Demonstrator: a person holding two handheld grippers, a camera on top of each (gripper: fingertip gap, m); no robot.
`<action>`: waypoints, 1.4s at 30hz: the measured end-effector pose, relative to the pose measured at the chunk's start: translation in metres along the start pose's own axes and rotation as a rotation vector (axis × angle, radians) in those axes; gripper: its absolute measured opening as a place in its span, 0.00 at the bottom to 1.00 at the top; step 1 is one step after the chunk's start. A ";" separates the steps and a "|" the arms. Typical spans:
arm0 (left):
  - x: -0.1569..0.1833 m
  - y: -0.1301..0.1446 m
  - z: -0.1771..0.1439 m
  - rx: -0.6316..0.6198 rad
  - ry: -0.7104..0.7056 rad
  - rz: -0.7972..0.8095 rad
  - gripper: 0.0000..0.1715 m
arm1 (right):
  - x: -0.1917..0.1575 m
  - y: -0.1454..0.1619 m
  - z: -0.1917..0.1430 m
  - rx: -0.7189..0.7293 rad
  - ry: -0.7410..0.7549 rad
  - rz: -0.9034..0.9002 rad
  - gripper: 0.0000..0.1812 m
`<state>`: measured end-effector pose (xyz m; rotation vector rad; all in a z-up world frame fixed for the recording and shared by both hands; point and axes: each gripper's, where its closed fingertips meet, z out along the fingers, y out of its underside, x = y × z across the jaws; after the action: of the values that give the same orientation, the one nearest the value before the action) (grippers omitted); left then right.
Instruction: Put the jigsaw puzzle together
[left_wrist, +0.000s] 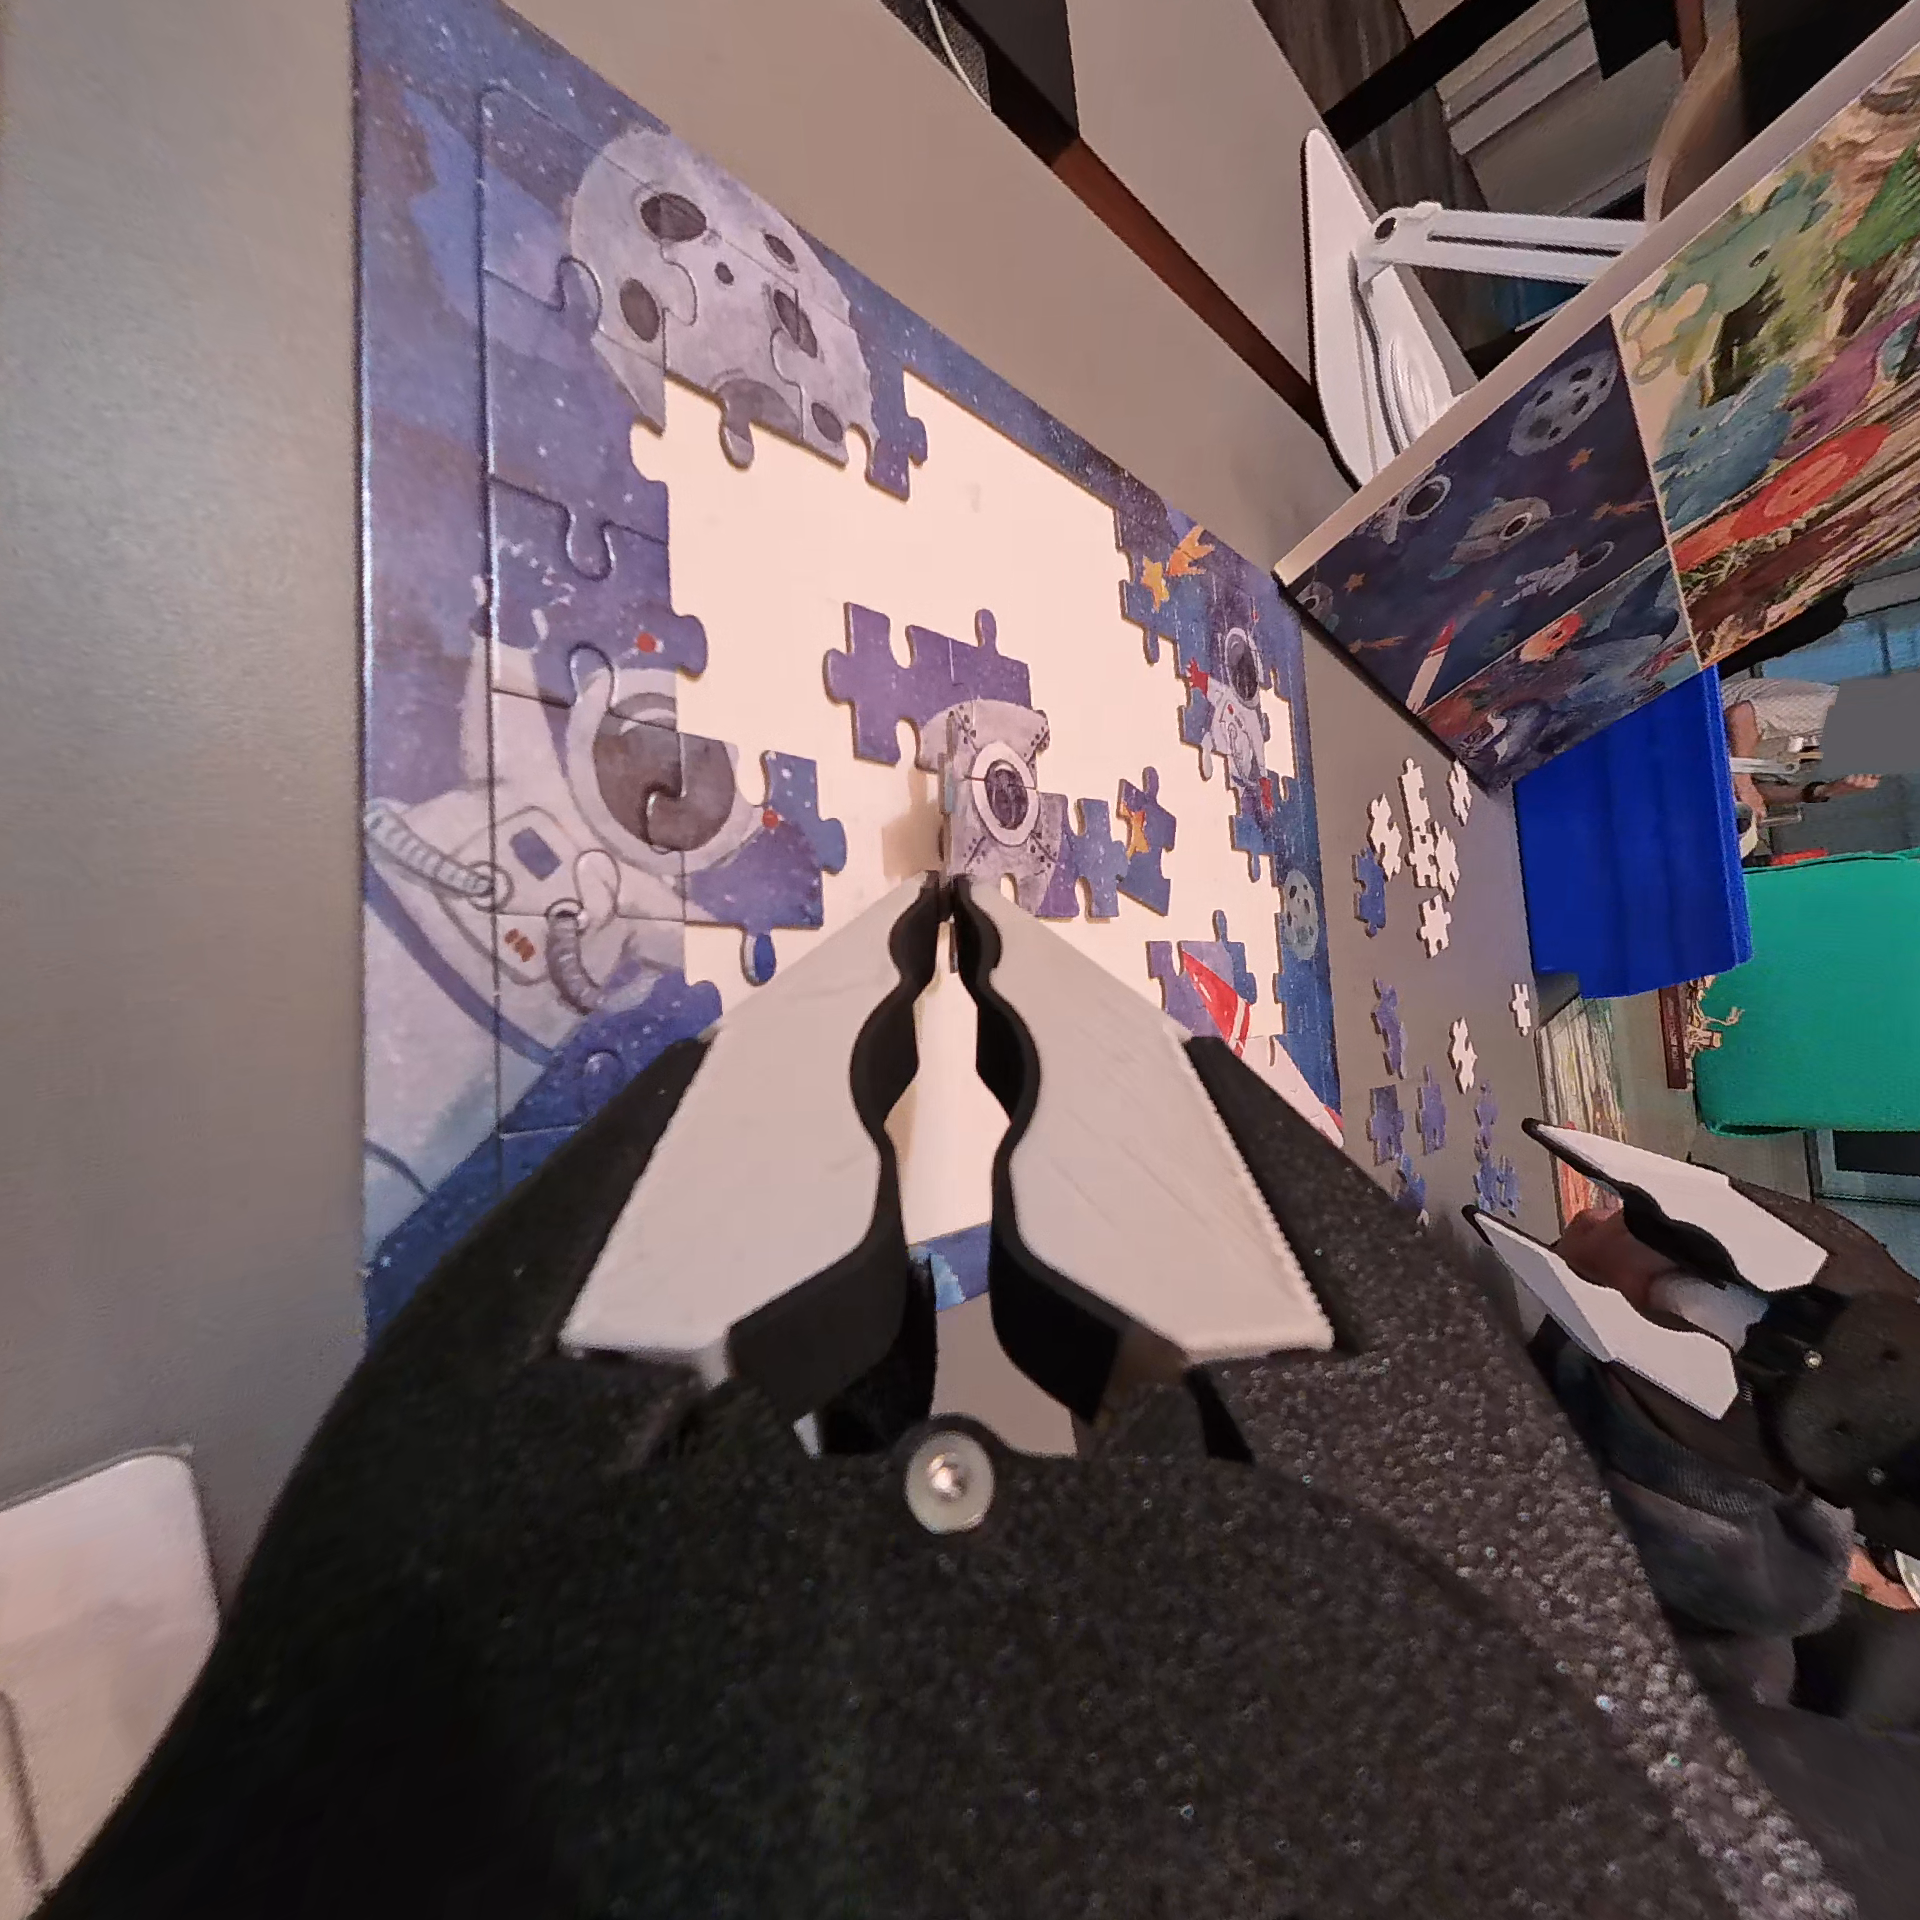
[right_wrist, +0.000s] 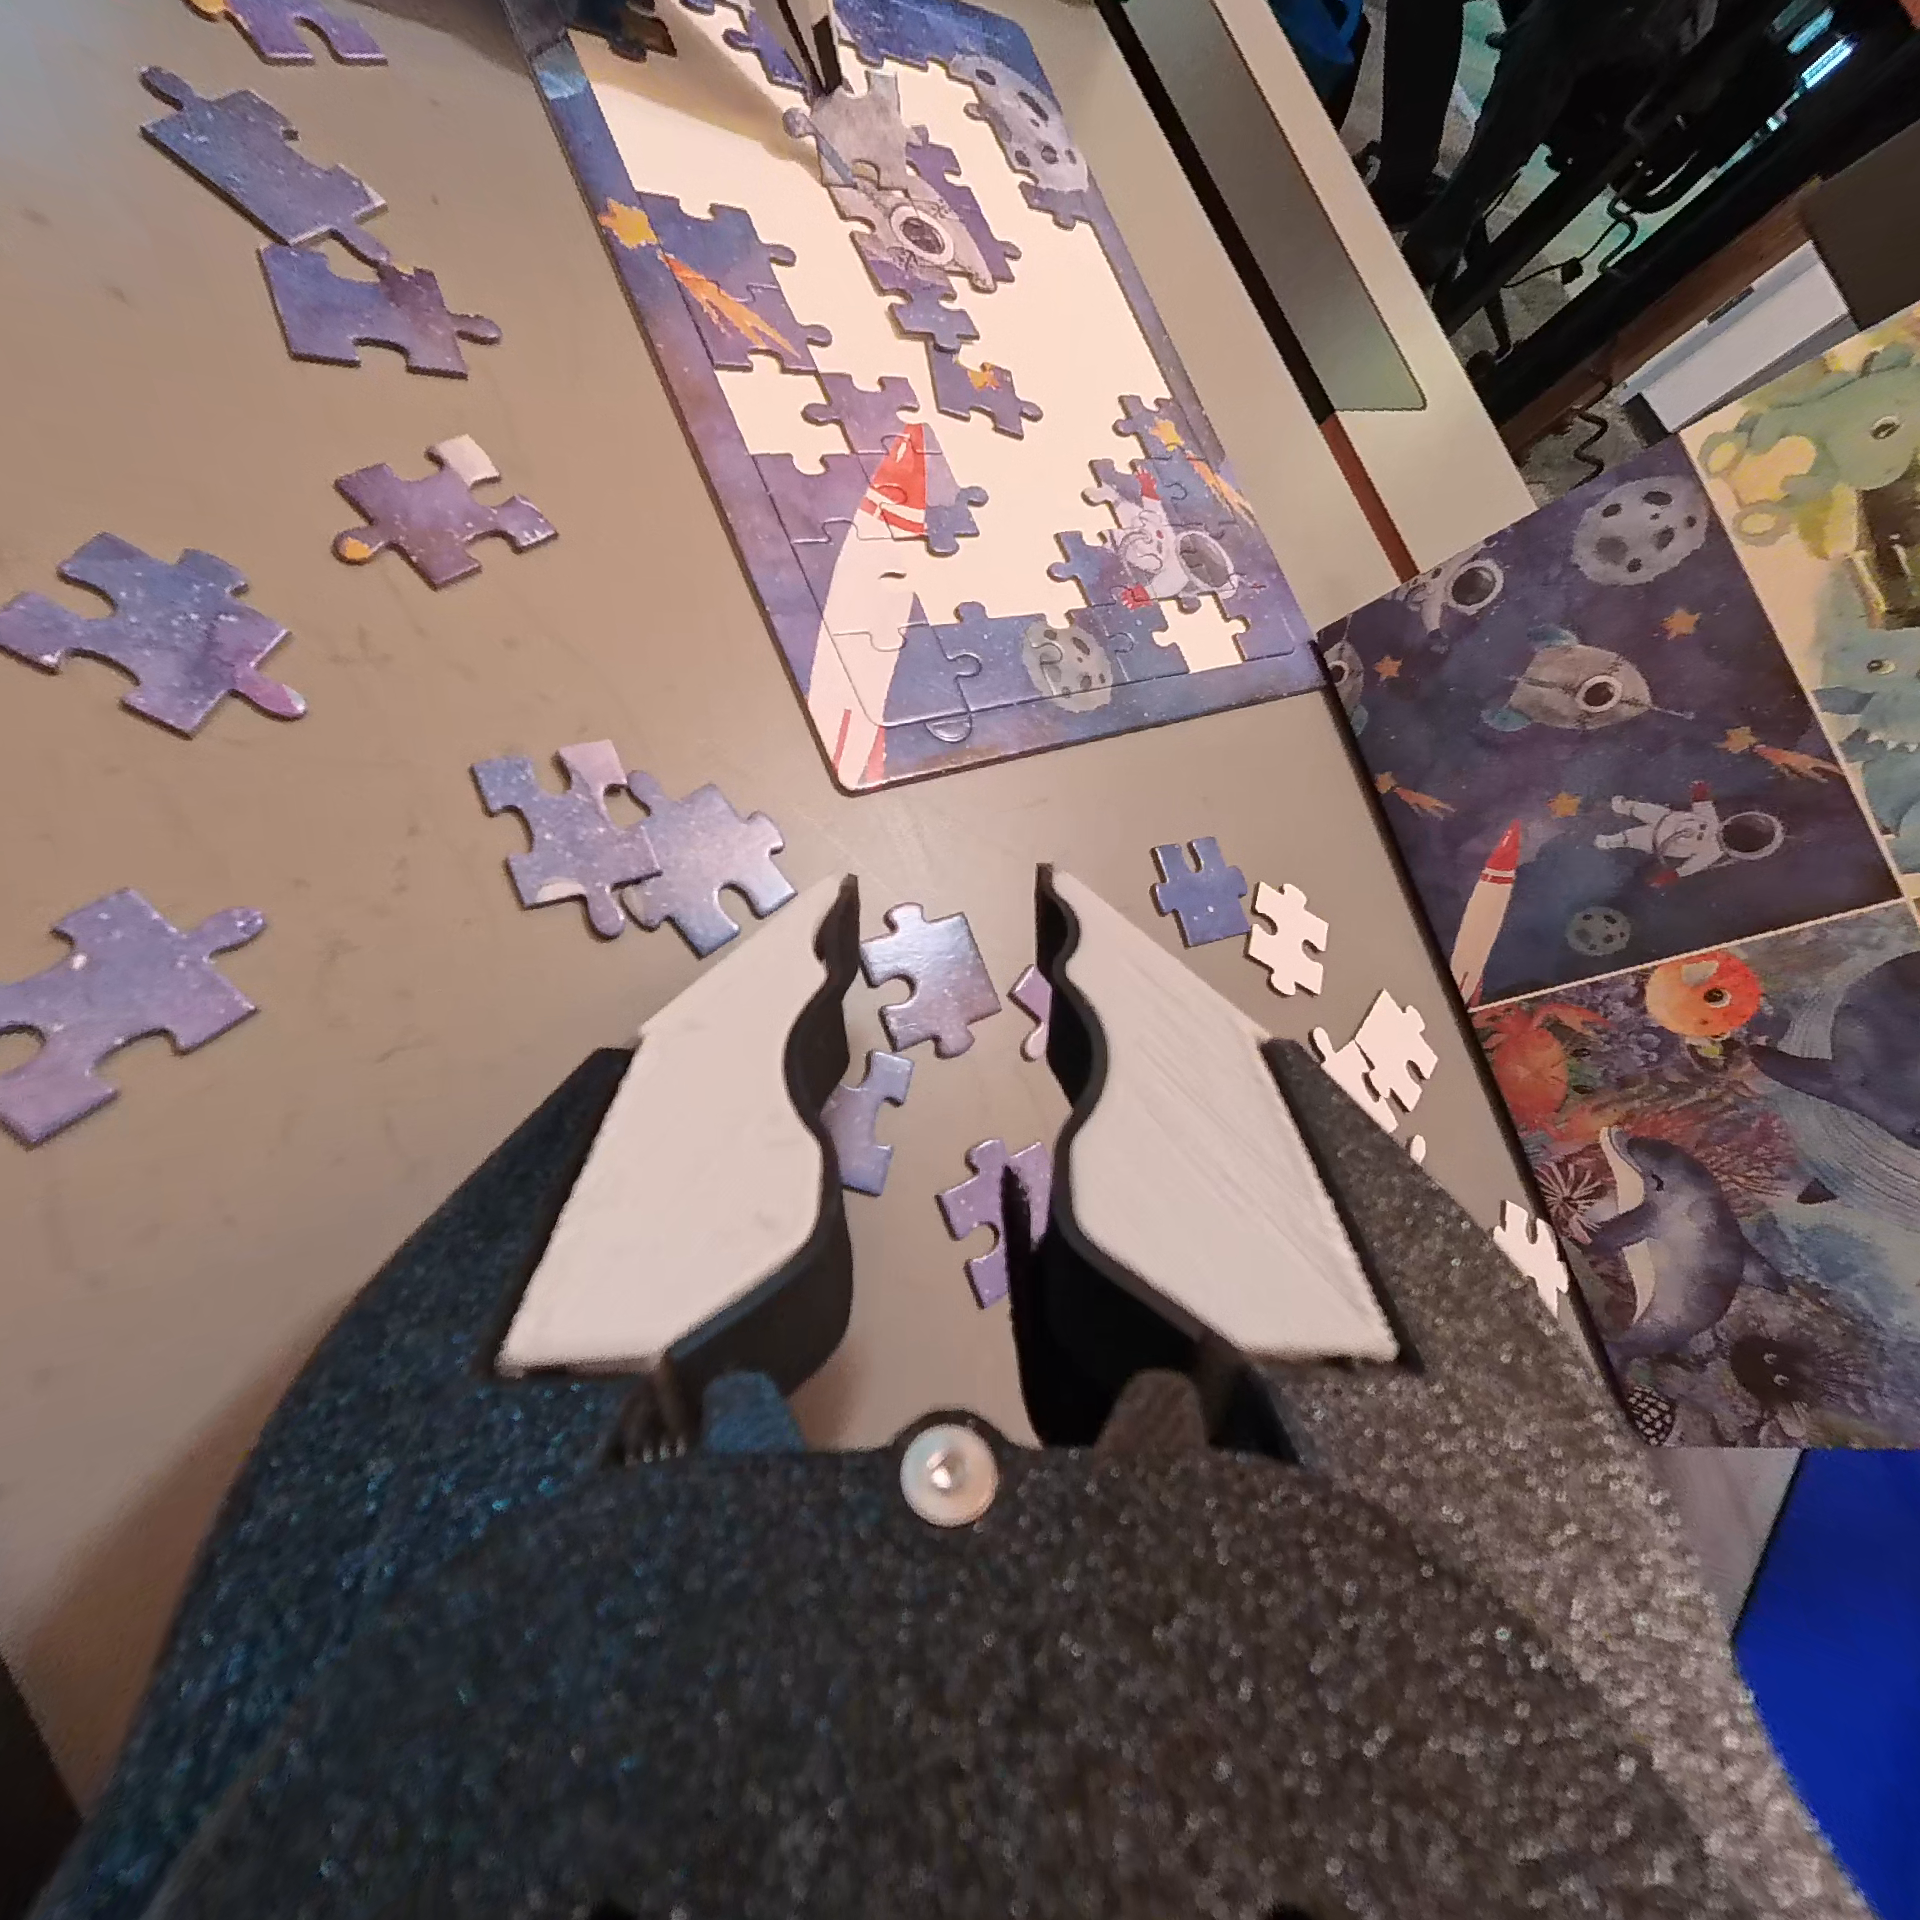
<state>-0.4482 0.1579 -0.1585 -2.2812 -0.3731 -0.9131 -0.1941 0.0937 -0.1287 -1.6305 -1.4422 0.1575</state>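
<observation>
the left wrist view looks low and close across the puzzle tray (left_wrist: 416, 623); the right wrist view faces down over loose pieces (right_wrist: 436, 520). both share the tray.

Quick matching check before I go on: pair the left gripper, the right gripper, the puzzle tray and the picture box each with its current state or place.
Things:
1. left gripper
2. right gripper
3. puzzle tray
4. picture box

States or places:
A. open, over loose pieces on the grey table
B. on the table beside the tray, showing a space scene
C. shut on a grey spacecraft piece over the tray
D. partly filled, with bare cream patches in the middle

Pairs: 1-C, 2-A, 3-D, 4-B
</observation>
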 end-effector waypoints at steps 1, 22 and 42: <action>-0.001 0.000 0.000 0.000 -0.003 0.000 0.01 | 0.000 0.000 0.000 -0.001 -0.001 0.000 0.19; -0.008 0.002 0.001 -0.014 -0.064 0.032 0.03 | -0.003 0.003 0.002 -0.018 -0.009 -0.012 0.19; 0.002 -0.006 0.000 0.018 -0.126 0.185 0.09 | -0.005 0.006 0.004 -0.031 -0.018 -0.020 0.19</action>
<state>-0.4501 0.1622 -0.1544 -2.3184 -0.2182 -0.6734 -0.1941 0.0922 -0.1379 -1.6433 -1.4806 0.1398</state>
